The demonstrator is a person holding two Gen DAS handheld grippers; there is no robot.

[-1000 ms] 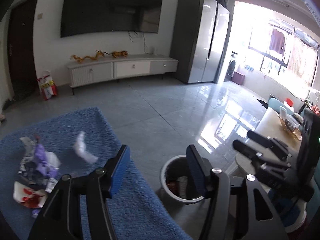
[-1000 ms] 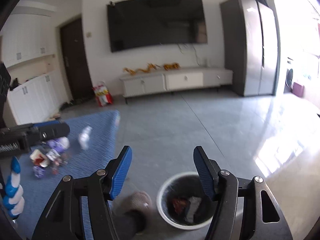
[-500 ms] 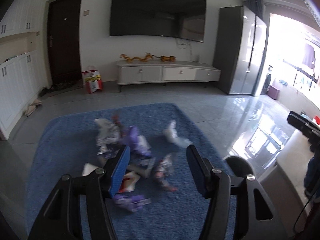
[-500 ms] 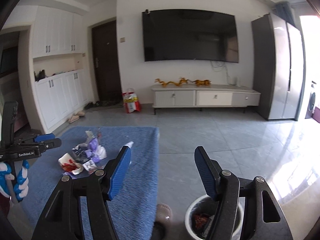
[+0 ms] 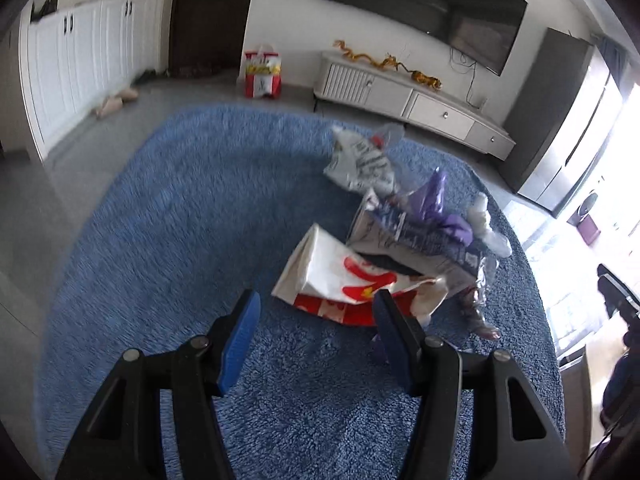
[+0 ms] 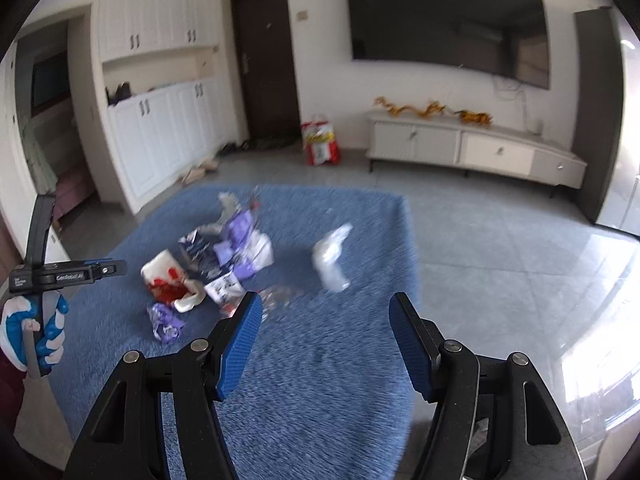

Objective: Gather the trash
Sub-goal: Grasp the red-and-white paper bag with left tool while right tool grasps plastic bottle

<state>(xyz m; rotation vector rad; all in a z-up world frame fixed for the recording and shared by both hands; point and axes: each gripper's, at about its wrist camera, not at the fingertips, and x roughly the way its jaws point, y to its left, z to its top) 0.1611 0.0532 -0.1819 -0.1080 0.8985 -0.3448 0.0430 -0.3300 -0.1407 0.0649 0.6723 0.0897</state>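
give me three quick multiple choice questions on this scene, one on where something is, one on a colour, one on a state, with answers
1. Where does the trash pile lie?
A. on the rug
B. on the TV cabinet
C. in a bin

2. What colour is the rug?
A. green
B. blue
C. red

3. How are the left tongs?
A. shut on a wrapper
B. shut on nothing
C. open and empty

Answers:
1 A, the wrappers sit on the rug's pile in both views.
2 B, the shaggy rug is blue.
3 C, both blue pads stand apart with only rug and the red-and-white bag beyond them.
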